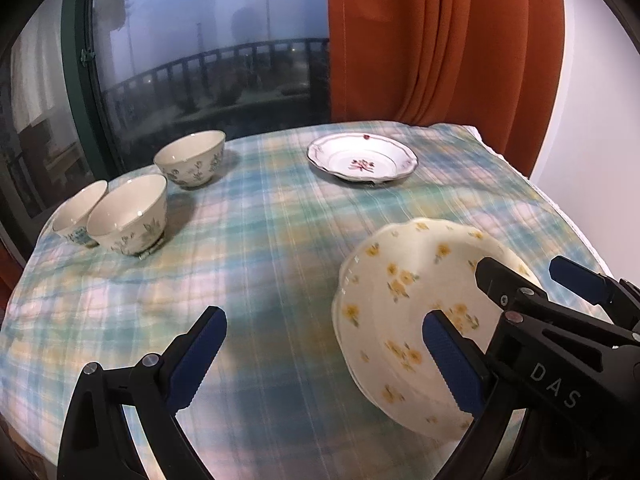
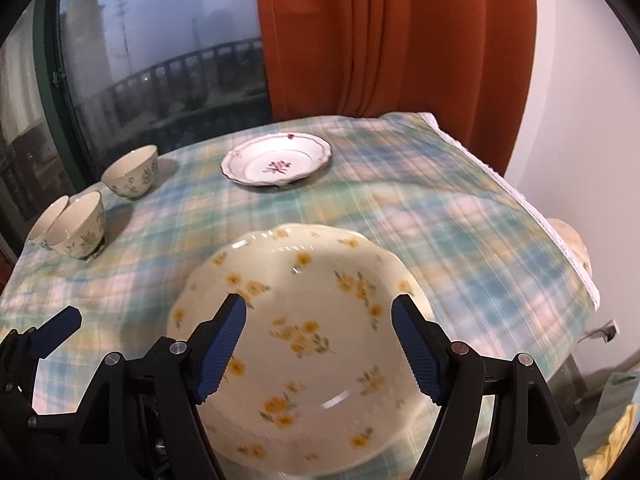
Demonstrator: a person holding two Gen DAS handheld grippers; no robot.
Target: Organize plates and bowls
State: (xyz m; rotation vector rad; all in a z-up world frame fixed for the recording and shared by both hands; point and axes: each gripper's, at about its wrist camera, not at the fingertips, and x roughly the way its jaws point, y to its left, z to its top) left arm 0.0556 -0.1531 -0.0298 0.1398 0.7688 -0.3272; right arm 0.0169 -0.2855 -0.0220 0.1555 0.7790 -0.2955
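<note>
A cream plate with yellow flowers (image 2: 316, 344) lies near the front of the plaid-clothed table (image 2: 460, 232); a second rim shows under its left edge in the left wrist view. My right gripper (image 2: 320, 308) hovers over this yellow-flowered plate (image 1: 400, 300), open, its pads clear of it. My left gripper (image 1: 328, 360) is open and empty just left of the plate. A white plate with a red flower (image 1: 362, 158) sits at the back. Three floral bowls (image 1: 128, 216) stand at the left, two of them touching.
An orange curtain (image 1: 432, 40) and a dark window (image 1: 208, 48) lie behind the table. The cloth's right edge (image 2: 560, 240) drops off beside a beige rounded object (image 2: 574, 240). The right gripper (image 1: 524, 272) is close beside the left one.
</note>
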